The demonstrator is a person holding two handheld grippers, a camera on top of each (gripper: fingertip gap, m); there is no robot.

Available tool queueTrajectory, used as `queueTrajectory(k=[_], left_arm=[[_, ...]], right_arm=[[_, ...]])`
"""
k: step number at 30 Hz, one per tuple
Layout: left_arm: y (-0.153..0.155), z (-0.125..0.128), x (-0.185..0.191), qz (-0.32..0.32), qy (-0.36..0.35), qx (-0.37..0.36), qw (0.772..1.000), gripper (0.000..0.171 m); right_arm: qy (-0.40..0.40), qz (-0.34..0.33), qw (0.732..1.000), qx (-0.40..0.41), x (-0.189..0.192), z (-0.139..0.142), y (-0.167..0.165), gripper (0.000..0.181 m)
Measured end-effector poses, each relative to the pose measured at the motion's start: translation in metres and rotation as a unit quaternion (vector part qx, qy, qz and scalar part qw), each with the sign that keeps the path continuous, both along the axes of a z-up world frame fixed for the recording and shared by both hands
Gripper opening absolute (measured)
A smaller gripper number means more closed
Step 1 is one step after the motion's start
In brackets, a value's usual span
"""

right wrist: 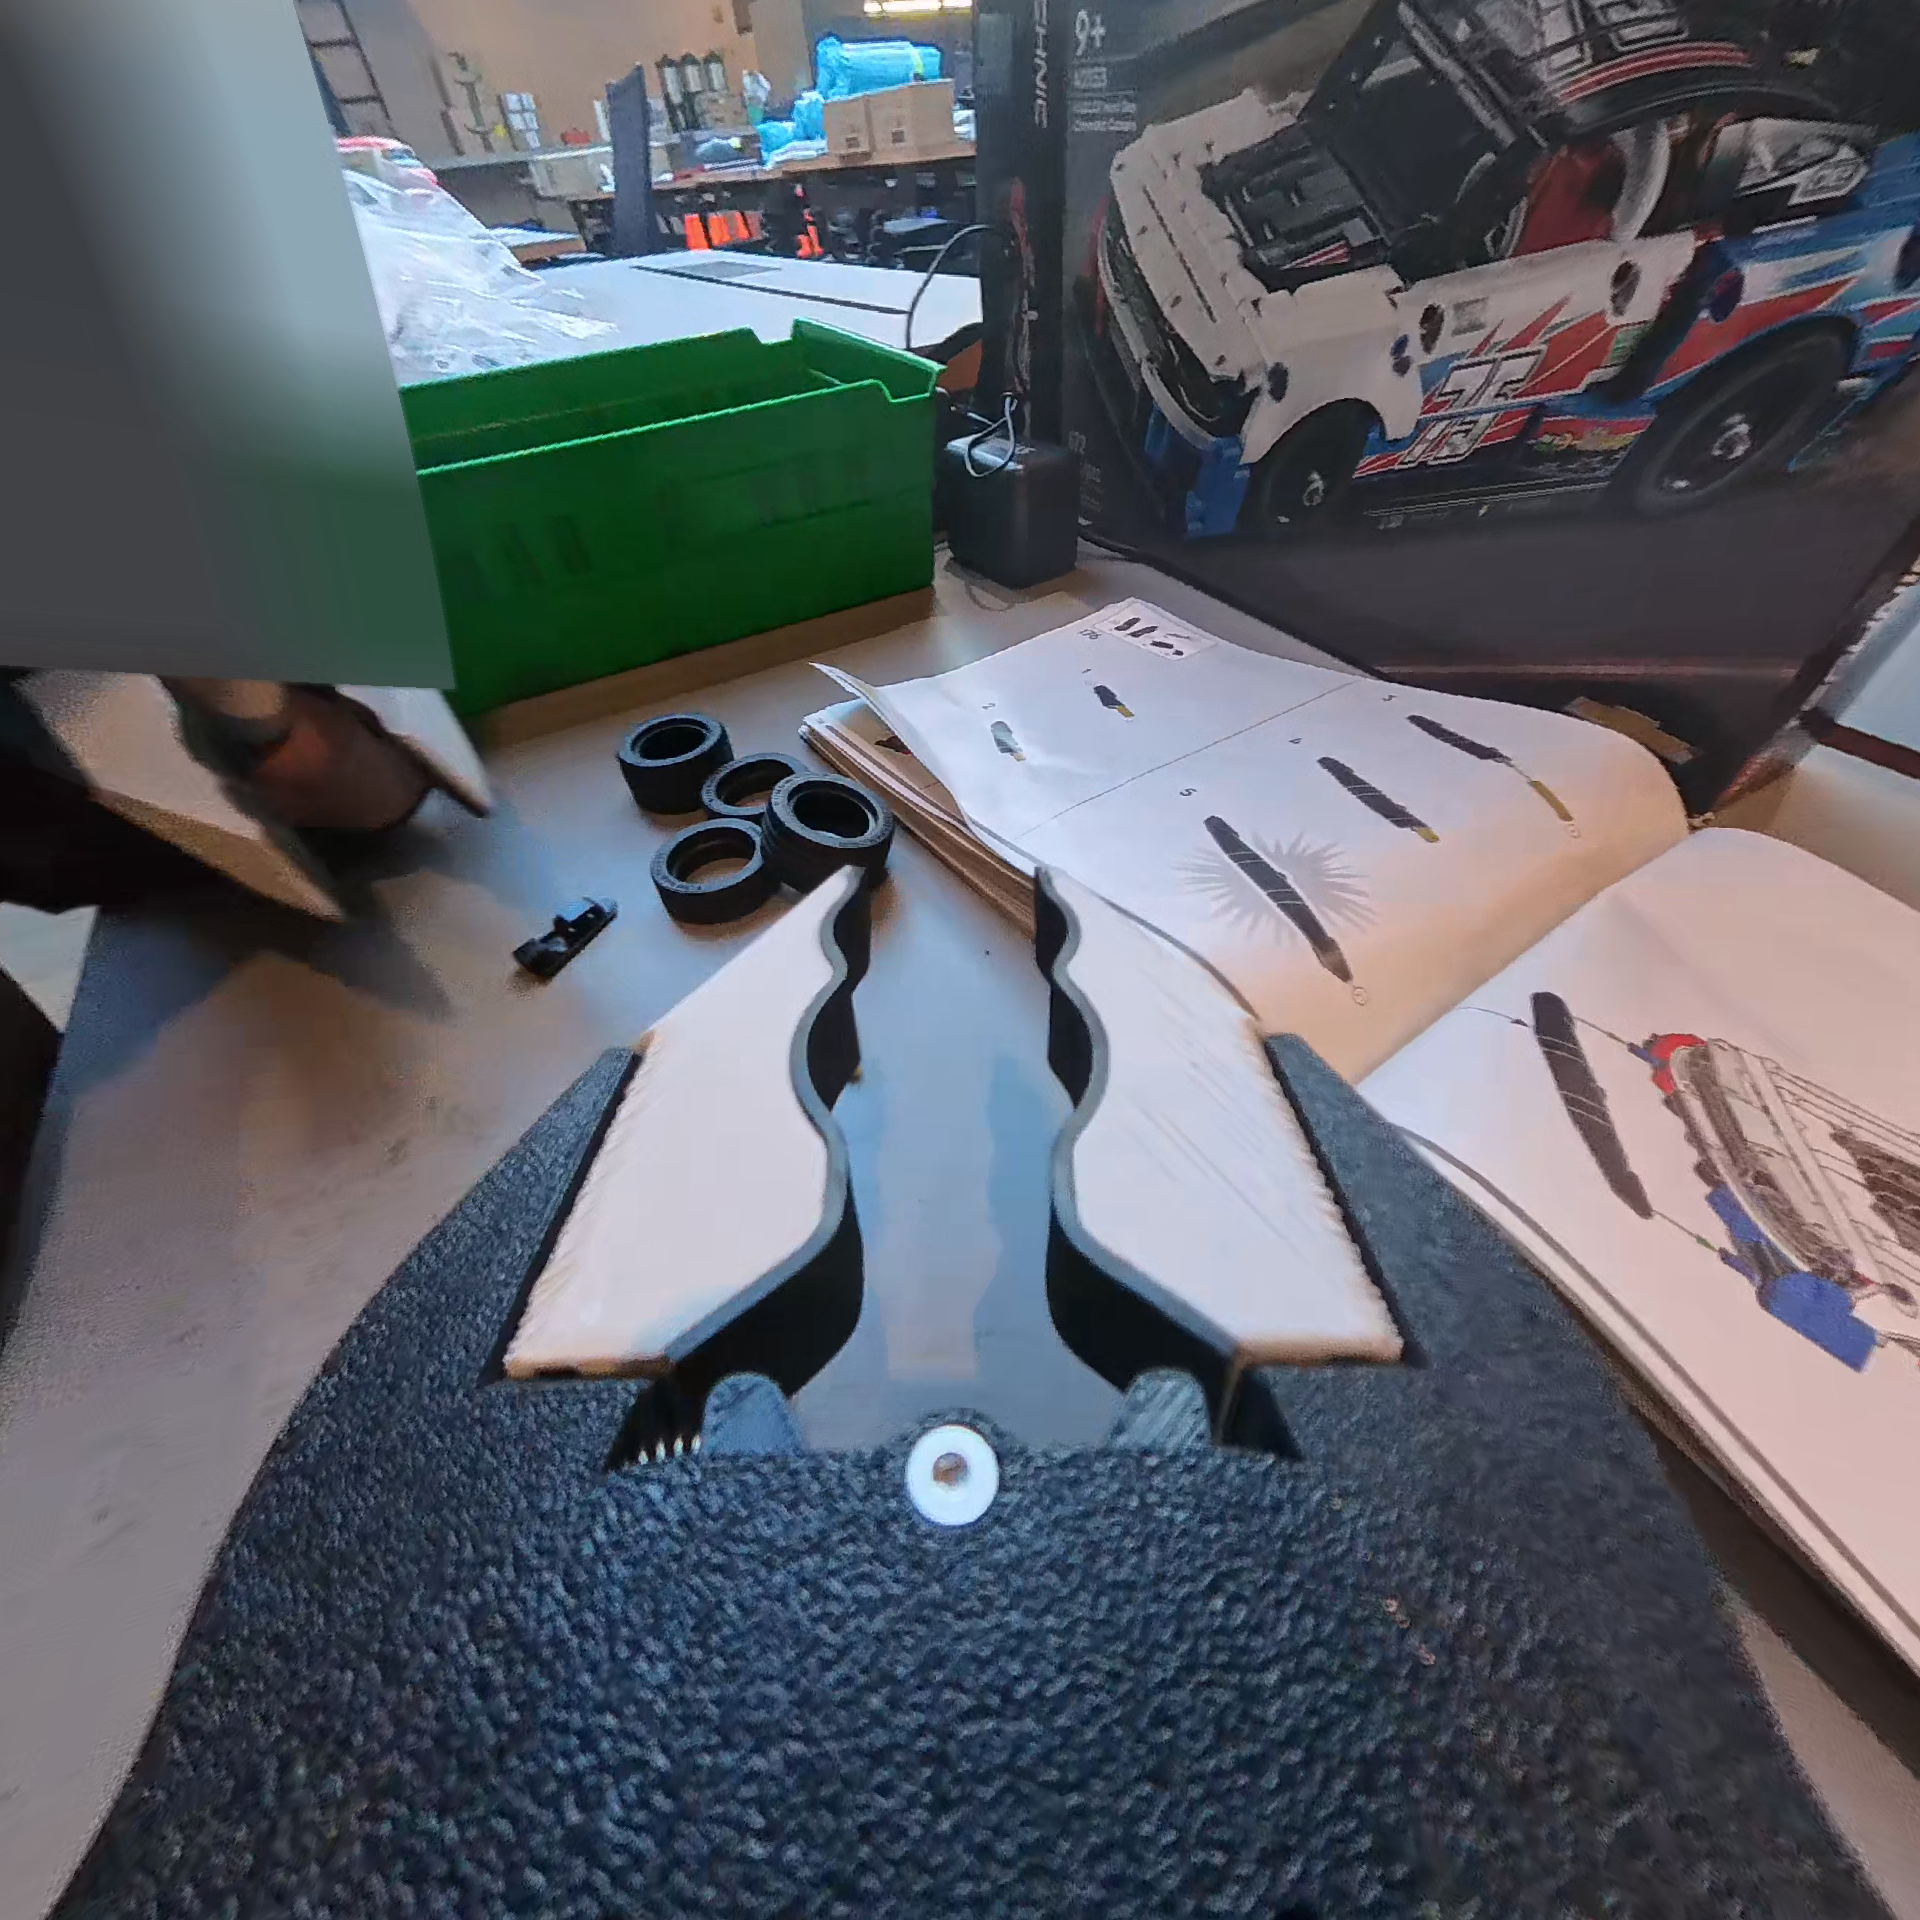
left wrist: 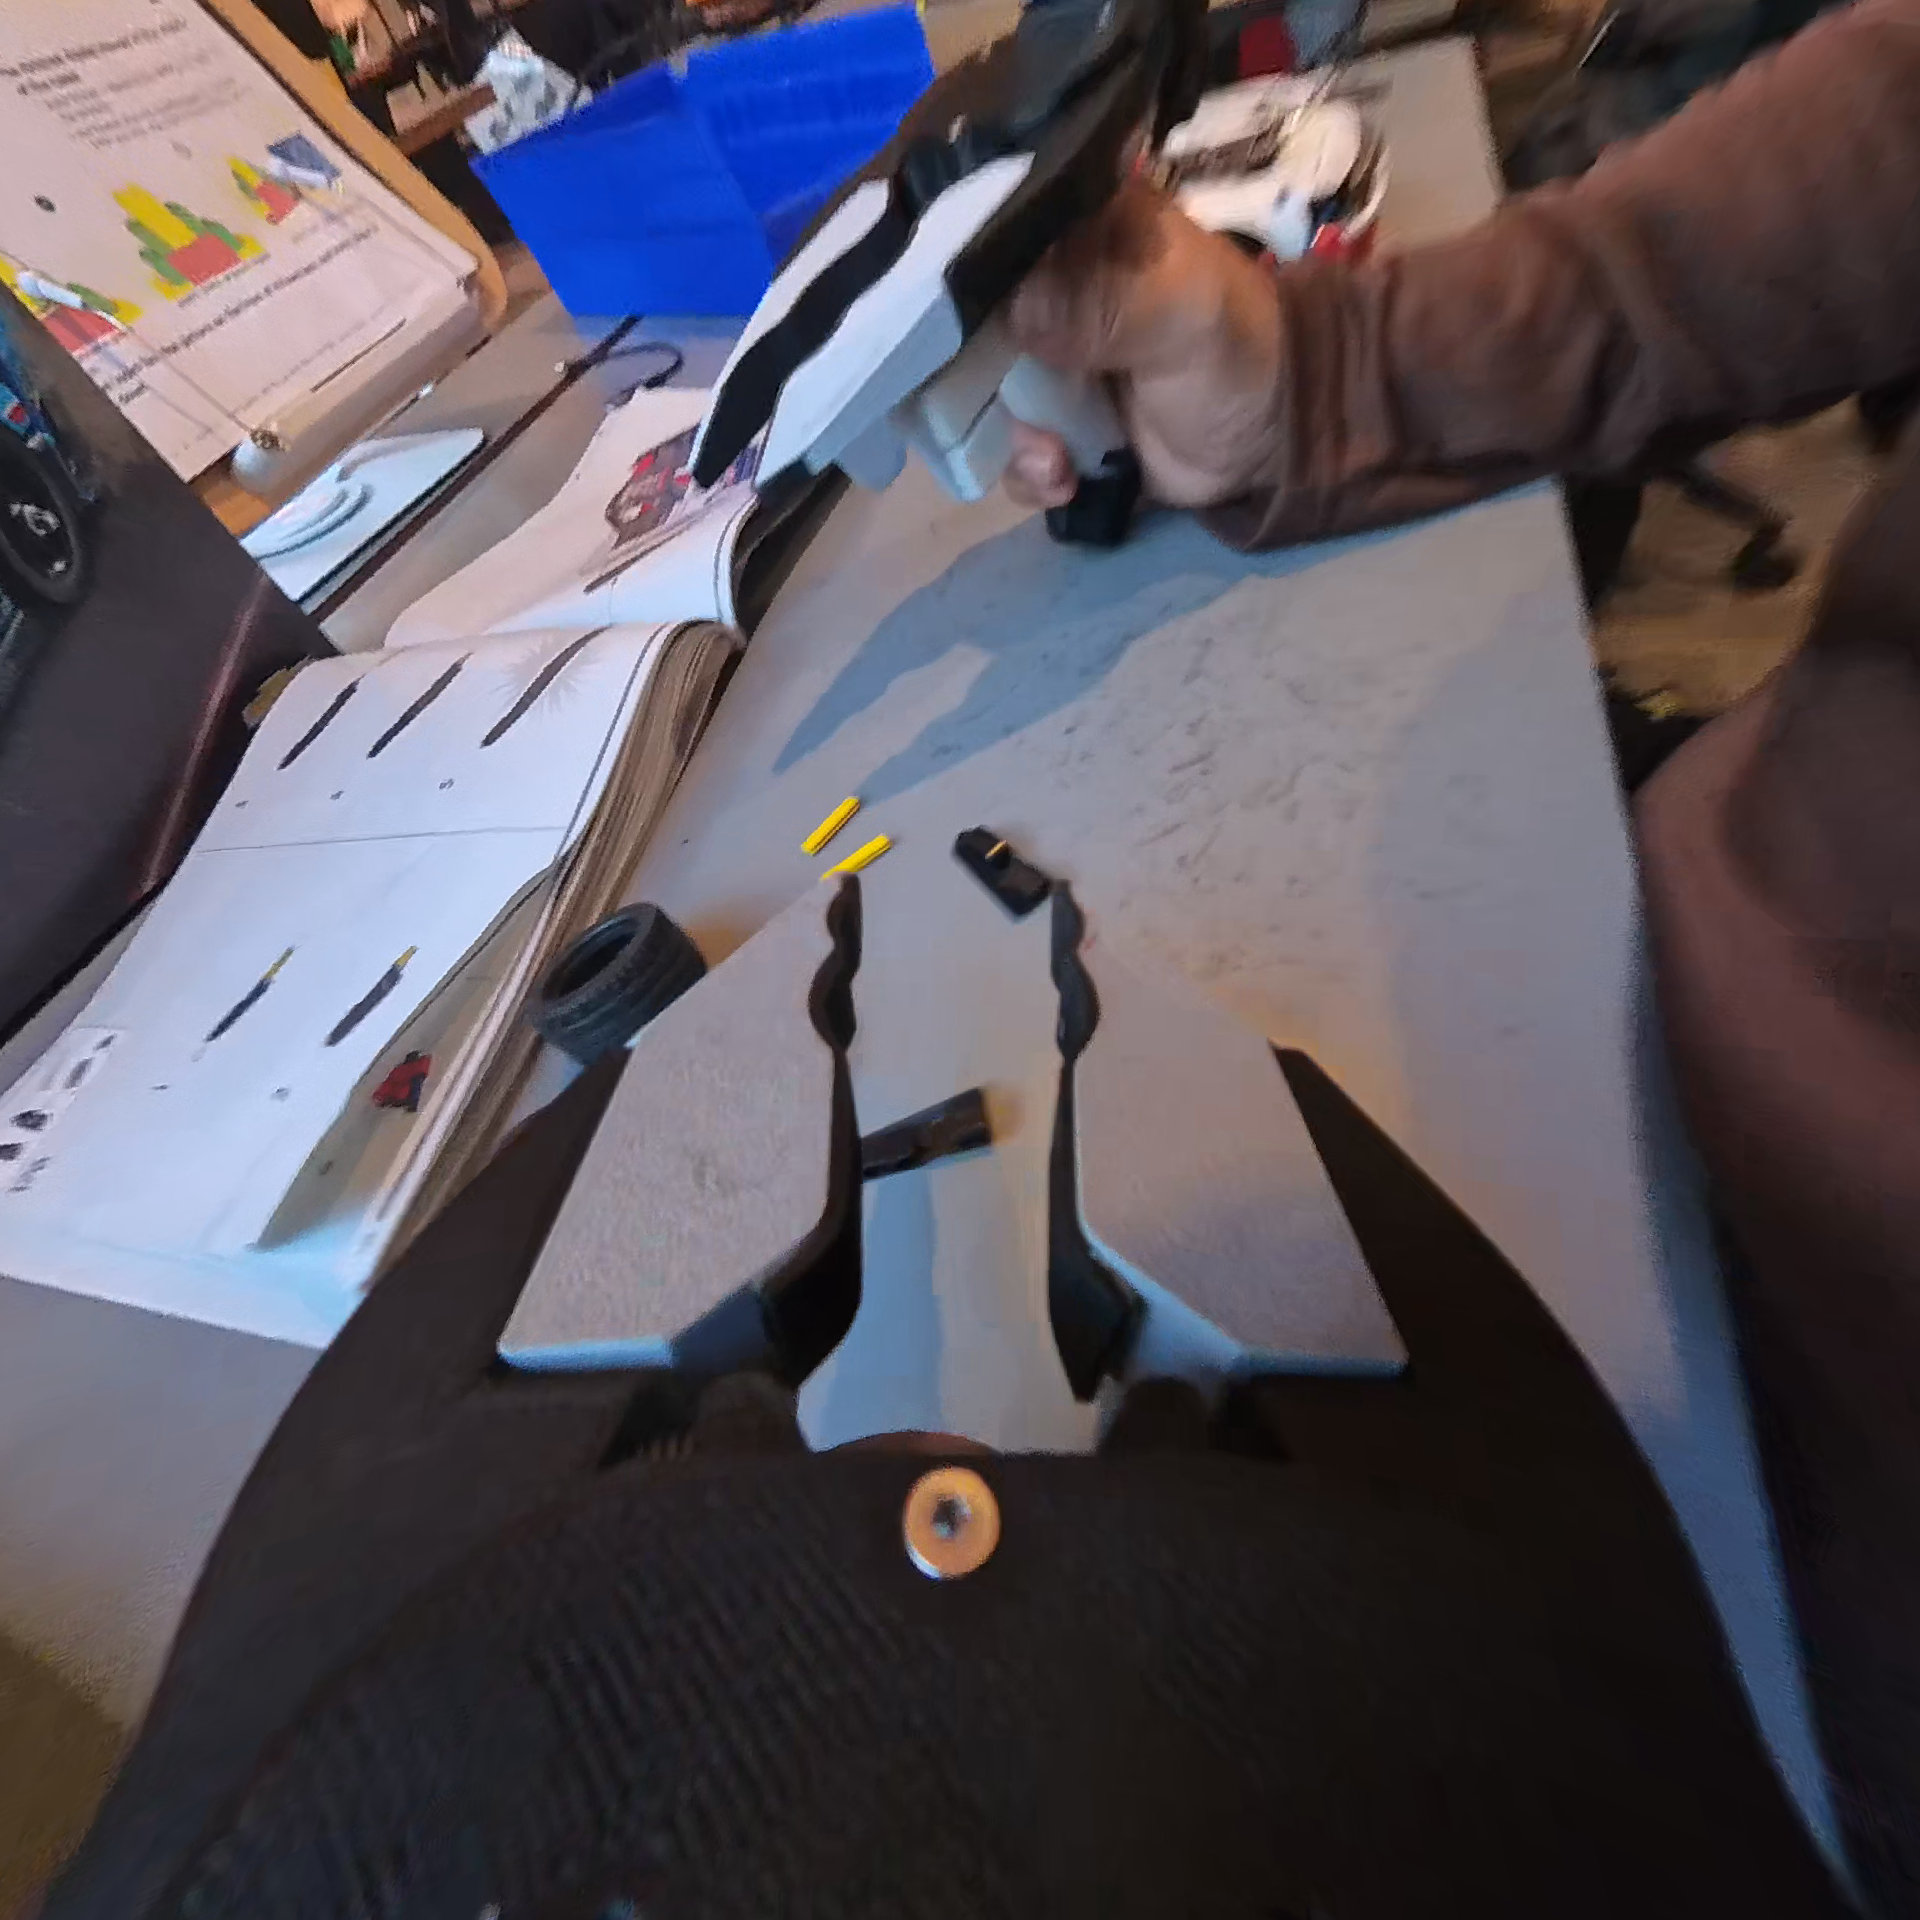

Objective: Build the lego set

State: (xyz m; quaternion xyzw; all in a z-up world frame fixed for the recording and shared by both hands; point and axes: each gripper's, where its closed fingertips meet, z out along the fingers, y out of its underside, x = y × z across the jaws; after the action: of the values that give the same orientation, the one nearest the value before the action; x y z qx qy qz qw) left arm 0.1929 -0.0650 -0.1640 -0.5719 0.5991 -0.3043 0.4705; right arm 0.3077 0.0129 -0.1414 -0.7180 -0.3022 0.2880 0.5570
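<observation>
You can see a green bin [right wrist: 675,520] at the back of the surface [right wrist: 260,1195]. A small black box with a cord [right wrist: 1010,509] sits just beside it. From the other side, a blue bin [left wrist: 707,177] stands far back, near a printed poster [left wrist: 208,239].

A pale grey speckled tabletop [left wrist: 1299,727] fills the middle of the left wrist view, with a blue corrugated plastic bin [left wrist: 717,177] beyond it at upper centre. In the right wrist view's upper centre, long wooden workbenches [right wrist: 810,171] carry stacked cardboard boxes [right wrist: 883,114] under warm indoor light.
</observation>
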Motion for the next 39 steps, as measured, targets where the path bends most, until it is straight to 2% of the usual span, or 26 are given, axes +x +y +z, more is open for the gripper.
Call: queueTrajectory(k=[4, 9, 14, 16, 18, 21, 23, 24, 26, 30, 35, 39], left_arm=[[-0.028, 0.021, -0.016, 0.0, -0.057, -0.037, 0.998, 0.039], [-0.041, 0.056, -0.077, 0.05, -0.101, -0.055, 0.992, 0.041], [0.001, 0.08, -0.177, 0.184, -0.09, -0.016, 0.979, 0.042], [0.02, 0.091, -0.217, 0.243, -0.088, 0.012, 0.966, 0.042], [0.042, 0.098, -0.255, 0.309, -0.085, 0.021, 0.947, 0.032], [0.07, 0.074, -0.297, 0.378, -0.013, -0.032, 0.925, 0.042], [0.081, 0.051, -0.312, 0.391, 0.051, -0.068, 0.916, 0.044], [0.082, 0.038, -0.311, 0.372, 0.093, -0.093, 0.919, 0.044], [0.085, 0.013, -0.313, 0.336, 0.194, -0.126, 0.913, 0.031], [0.103, -0.006, -0.319, 0.26, 0.349, -0.134, 0.89, 0.033], [0.103, -0.036, -0.32, 0.176, 0.454, -0.189, 0.853, 0.032], [0.103, -0.051, -0.328, 0.172, 0.512, -0.181, 0.822, 0.035]], right_arm=[[-0.019, -0.032, 0.999, 0.014, 0.006, -0.001, 0.005, 0.032], [-0.034, -0.071, 0.997, 0.017, 0.015, -0.003, 0.014, 0.033], [-0.052, -0.114, 0.992, 0.016, 0.025, -0.007, 0.023, 0.034], [-0.063, -0.13, 0.989, 0.018, 0.028, -0.009, 0.025, 0.035], [-0.075, -0.143, 0.987, 0.017, 0.03, -0.011, 0.028, 0.035], [-0.087, -0.158, 0.984, 0.013, 0.033, -0.014, 0.031, 0.034], [-0.089, -0.164, 0.982, 0.009, 0.035, -0.016, 0.033, 0.034], [-0.089, -0.166, 0.982, 0.006, 0.035, -0.016, 0.034, 0.034], [-0.085, -0.166, 0.982, 0.003, 0.035, -0.016, 0.036, 0.034], [-0.084, -0.159, 0.984, 0.009, 0.033, -0.015, 0.035, 0.034], [-0.078, -0.152, 0.985, 0.021, 0.03, -0.01, 0.032, 0.032], [-0.057, -0.15, 0.987, 0.022, 0.032, -0.006, 0.032, 0.032]])
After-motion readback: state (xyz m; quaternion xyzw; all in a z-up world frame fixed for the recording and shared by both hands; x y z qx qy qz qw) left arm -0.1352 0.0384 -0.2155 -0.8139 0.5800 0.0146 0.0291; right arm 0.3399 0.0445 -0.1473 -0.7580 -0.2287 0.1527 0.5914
